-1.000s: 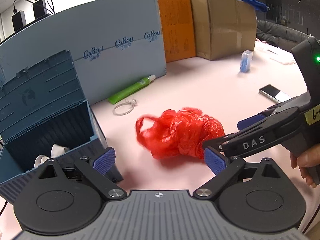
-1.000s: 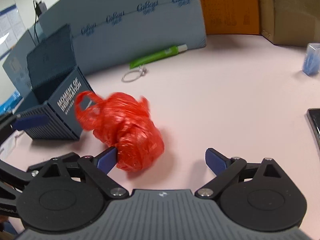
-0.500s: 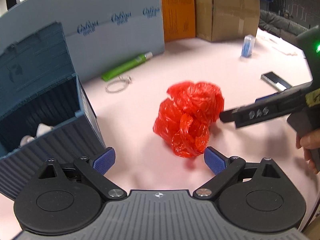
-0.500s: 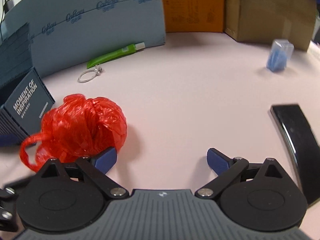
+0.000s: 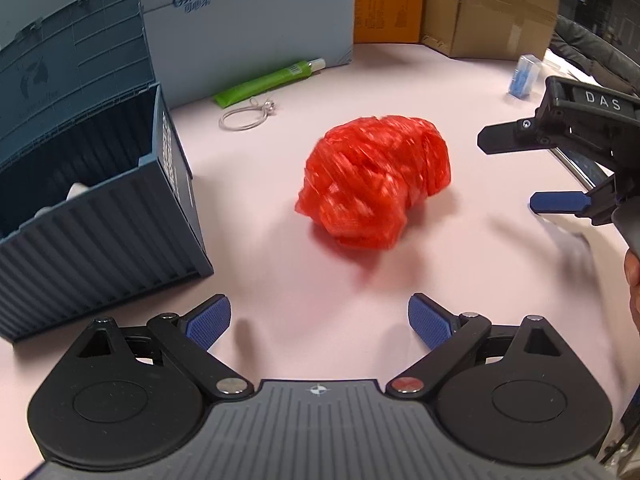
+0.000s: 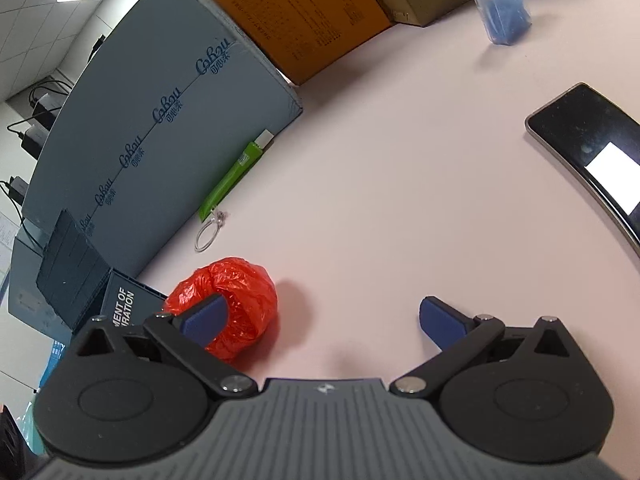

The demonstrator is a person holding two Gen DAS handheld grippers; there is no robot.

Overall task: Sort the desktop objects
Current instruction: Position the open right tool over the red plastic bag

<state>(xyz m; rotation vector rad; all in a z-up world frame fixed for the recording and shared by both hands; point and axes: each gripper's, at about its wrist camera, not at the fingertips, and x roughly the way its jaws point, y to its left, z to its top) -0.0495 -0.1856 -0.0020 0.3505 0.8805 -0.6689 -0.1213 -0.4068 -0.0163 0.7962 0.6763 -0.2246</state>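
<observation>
A crumpled red plastic bag [image 5: 376,182] lies loose on the pink table, blurred in the left wrist view. My left gripper [image 5: 320,324] stands open just short of it, nothing between its blue pads. To its left stands the open dark-blue storage box [image 5: 100,216], with something white inside. My right gripper [image 5: 516,172] hangs to the right of the bag, clear of it, rolled on its side. In the right wrist view the right gripper [image 6: 322,322] is opening wide, with bare table between its jaws; the bag [image 6: 236,288] sits just behind its left finger.
A green tube [image 5: 268,82] and a wire ring [image 5: 244,116] lie by the blue-grey board [image 5: 248,20] at the back. Cardboard boxes [image 5: 488,12] stand behind. A black phone [image 6: 588,148] and a small clear box [image 6: 502,8] of blue bits lie to the right.
The right gripper has drawn away to the right of the bag, rolled over and spread wider. The bag has tumbled and settled further from the box. My left gripper tipped down a little.
</observation>
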